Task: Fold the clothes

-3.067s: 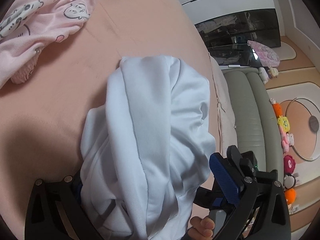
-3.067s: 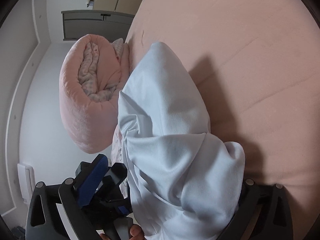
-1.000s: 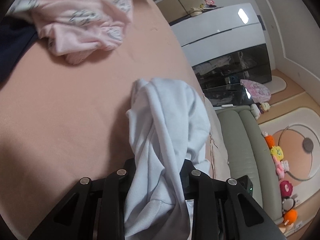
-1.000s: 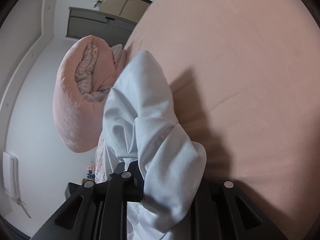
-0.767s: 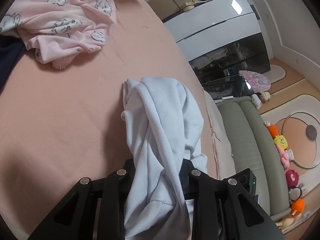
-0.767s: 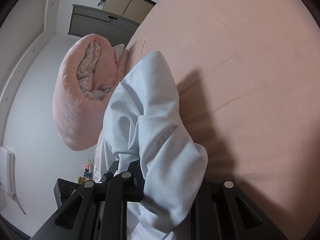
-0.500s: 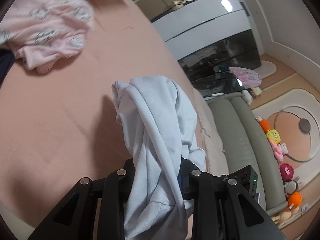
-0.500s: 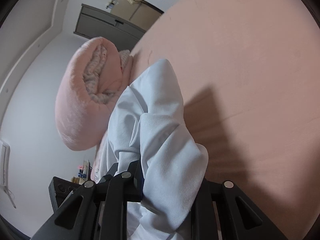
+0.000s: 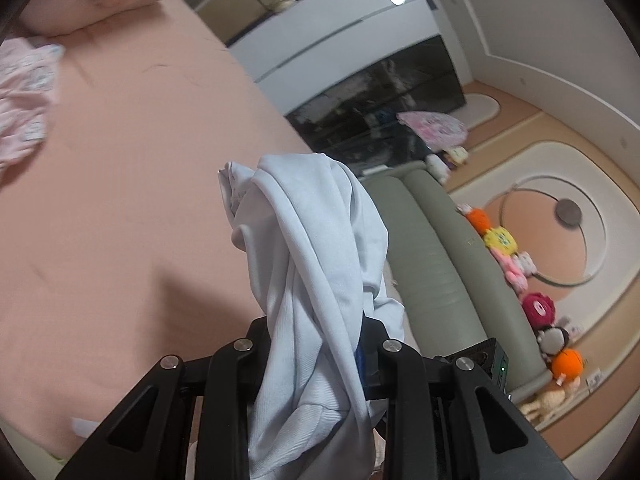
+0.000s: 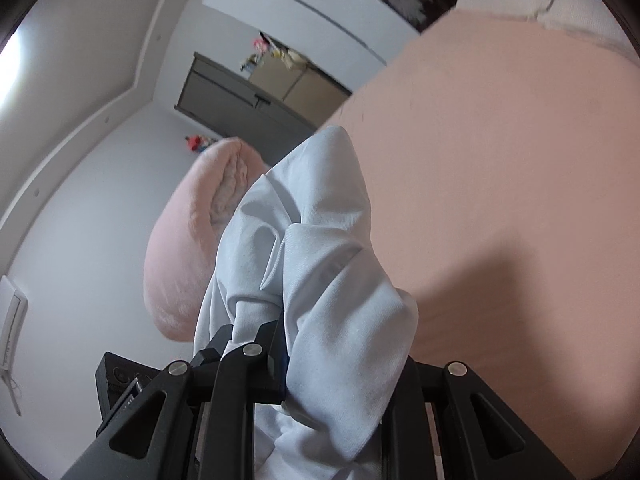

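The pale blue garment is bunched into thick twisted folds and is held up above the pink bed, with each end caught in one gripper. The left gripper has its jaws closed tight on the cloth, which fills the gap between them and spills over in front of the camera. The right gripper has its jaws closed on the other bunch of the same garment in the same way, and here the cloth hides most of the gap between them. The hanging fabric covers the middle of both views, so the bed directly under it cannot be seen; only a shadow shows on the sheet beside it. In the left wrist view a pink printed garment lies on the bed at the far left edge, well apart from the blue one. To the right of the bed stands a grey-green sofa, and a row of soft toys lies along the floor beyond it. In the right wrist view a rolled pink blanket lies behind the garment.
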`<action>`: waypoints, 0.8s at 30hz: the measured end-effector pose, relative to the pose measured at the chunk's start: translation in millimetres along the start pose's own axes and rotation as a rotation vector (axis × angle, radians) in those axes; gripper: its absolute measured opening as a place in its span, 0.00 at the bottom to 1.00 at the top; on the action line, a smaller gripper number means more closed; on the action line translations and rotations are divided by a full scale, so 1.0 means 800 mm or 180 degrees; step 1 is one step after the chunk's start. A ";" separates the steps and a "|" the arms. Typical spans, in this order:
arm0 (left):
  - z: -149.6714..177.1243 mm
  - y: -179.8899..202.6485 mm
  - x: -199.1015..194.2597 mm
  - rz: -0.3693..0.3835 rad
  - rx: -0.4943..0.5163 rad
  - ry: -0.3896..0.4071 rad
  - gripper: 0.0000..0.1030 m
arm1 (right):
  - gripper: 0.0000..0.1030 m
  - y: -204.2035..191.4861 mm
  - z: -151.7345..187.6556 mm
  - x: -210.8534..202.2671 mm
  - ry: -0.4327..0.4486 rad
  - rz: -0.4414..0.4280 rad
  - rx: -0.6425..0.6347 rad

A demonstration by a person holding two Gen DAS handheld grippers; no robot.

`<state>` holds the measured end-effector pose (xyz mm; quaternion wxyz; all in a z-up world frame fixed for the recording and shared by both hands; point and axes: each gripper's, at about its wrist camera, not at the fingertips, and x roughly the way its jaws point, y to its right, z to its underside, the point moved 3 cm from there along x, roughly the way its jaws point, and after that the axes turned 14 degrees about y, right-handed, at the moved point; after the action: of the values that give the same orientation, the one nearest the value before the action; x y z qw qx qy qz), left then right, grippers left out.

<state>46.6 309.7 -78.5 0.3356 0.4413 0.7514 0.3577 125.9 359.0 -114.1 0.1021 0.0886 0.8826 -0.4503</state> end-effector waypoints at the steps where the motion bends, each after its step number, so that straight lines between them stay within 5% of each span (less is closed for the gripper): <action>1: 0.002 0.008 0.007 0.0036 0.0013 -0.0026 0.23 | 0.18 0.001 -0.011 -0.009 0.0049 0.0014 -0.0010; 14: 0.075 0.107 0.112 0.0530 0.0192 -0.0560 0.23 | 0.18 0.059 -0.144 -0.098 0.0539 0.0450 -0.0241; 24: 0.138 0.129 0.223 0.0595 0.0270 -0.1026 0.23 | 0.18 0.148 -0.224 -0.116 0.0703 0.0909 -0.0244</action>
<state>111.6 533.9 -83.4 0.3981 0.5745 0.6580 0.2801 226.6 567.0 -79.2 0.0708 0.2580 0.8834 -0.3848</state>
